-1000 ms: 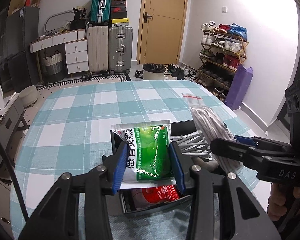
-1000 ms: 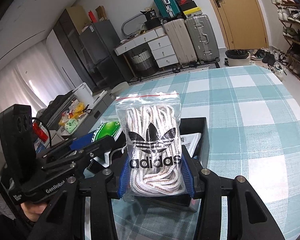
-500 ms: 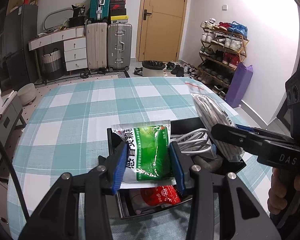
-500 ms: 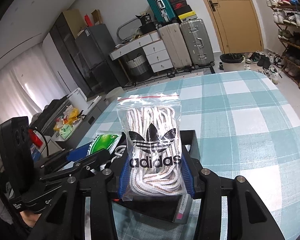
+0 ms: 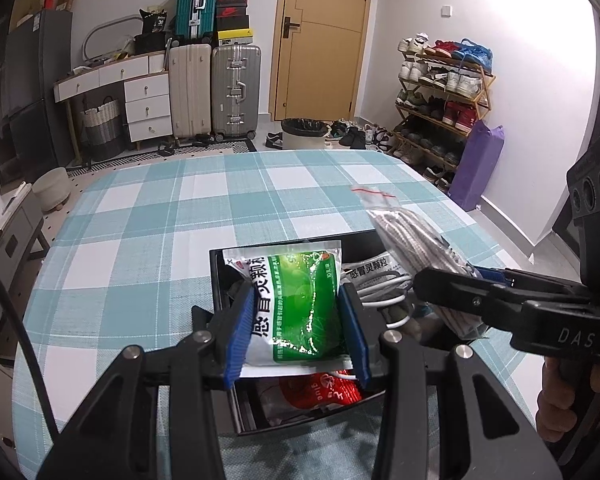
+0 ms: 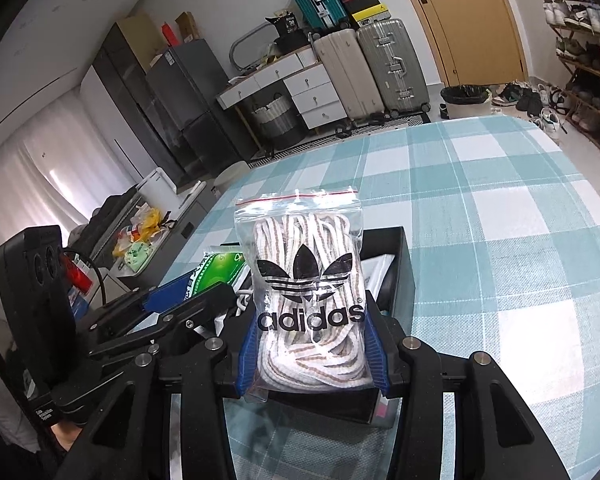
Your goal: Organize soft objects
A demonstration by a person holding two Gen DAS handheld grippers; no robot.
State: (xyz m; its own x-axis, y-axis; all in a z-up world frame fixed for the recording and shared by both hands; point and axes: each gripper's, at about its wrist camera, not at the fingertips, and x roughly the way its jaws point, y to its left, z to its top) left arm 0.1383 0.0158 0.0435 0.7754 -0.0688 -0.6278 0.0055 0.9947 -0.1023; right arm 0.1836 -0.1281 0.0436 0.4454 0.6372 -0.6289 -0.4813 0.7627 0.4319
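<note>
**A:** Holding two things at once here. Left gripper [image 5: 298, 322] is clamping a green medicine sachet [image 5: 296, 300] between its blue pads, and right gripper [image 6: 312, 350] is squeezing a zip bag of shoelaces [image 6: 306, 292]. Both are hanging just above the black storage box [image 5: 380, 398], which is sitting right under the claws on the checked tablecloth [image 5: 160, 220].

**B:** What's worrying you?

**A:** My guess is the sachet is being pinched only by its side edges. It's glossy, so it could be sliding out if the grip loosens. The lace bag is puffy with air, so it may be bulging and slipping too. Also the right tool is sitting just beside the left claw over the same box, so they could be bumping each other when lowering.

**B:** Anything already inside?

**A:** Yeah, below the left claw a red packet [image 5: 320, 392] is lying in the box, and a white cable [image 5: 380, 292] is coiling just to the right of the sachet. Dropping stuff on top could be snagging that cable.

**B:** Any readable labels?

**A:** Lace bag is showing the trefoil logo and "adidas". The sachet is carrying Chinese characters, the red packet is showing "glue", and the right tool is reading "DAS".
</note>
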